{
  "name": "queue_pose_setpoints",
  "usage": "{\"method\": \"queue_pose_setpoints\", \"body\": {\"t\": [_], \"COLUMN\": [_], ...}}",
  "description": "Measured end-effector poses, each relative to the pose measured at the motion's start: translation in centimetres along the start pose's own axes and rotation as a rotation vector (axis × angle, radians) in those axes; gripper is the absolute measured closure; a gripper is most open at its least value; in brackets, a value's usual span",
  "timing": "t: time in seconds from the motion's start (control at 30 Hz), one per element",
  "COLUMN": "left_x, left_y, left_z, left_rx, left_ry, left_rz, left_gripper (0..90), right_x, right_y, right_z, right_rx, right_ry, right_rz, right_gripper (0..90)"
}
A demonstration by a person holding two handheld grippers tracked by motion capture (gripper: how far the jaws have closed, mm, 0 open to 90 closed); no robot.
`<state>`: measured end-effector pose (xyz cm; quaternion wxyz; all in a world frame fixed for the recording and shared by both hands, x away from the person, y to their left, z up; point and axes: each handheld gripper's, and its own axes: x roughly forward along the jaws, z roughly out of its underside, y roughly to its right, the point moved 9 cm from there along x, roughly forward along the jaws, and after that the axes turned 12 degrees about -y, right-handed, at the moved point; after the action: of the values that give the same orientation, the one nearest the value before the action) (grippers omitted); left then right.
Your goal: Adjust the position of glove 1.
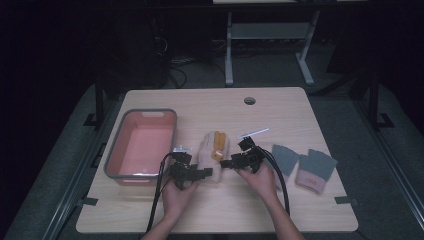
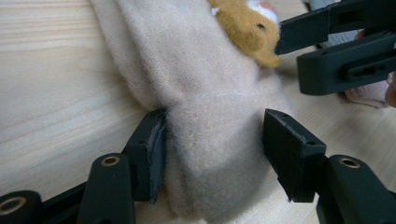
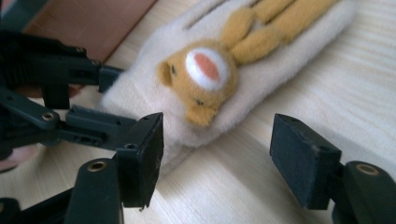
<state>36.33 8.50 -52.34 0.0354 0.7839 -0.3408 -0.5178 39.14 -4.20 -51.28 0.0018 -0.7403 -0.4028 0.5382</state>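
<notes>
Your left tool (image 2: 212,156) straddles the near end of the cream fleece mitten with the orange plush bear (image 1: 212,150), which lies mid-tabletop (image 1: 280,210) just right of the pink grey-rimmed plastic bin (image 1: 141,145); one pad touches, the other stands off. Your right tool (image 3: 217,158) is released beside the mitten's edge. You're at the pick-up step: next, clench both tools on the mitten before lifting.

A pale wooden worktop (image 1: 280,200) carrying a few soft things.

A grey tub (image 1: 116,150) with a pink inside is sitting at its left side, a cream mitten (image 1: 206,150) with a plush animal is lying near the middle, and two grey mittens (image 1: 305,167) with pink cuffs are lying side by side toward the right; a round hole (image 1: 249,100) is showing near the far edge.
</notes>
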Motion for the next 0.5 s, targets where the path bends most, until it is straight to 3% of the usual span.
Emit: {"method": "queue_pose_setpoints", "body": {"t": [0.3, 0.5], "left_x": [1.2, 2.1], "left_y": [1.9, 3.3], "left_z": [-0.4, -0.6], "left_rx": [0.035, 0.047], "left_ry": [-0.011, -0.017], "left_rz": [0.043, 0.064], "left_gripper": [43.7, 42.8], "right_x": [-1.0, -1.7], "right_y": [0.4, 1.2], "right_z": [0.7, 1.8], "right_rx": [0.018, 0.065], "right_ry": [-0.003, 0.004], "right_rz": [0.028, 0.026], "right_gripper": [36.4, 36.4]}}
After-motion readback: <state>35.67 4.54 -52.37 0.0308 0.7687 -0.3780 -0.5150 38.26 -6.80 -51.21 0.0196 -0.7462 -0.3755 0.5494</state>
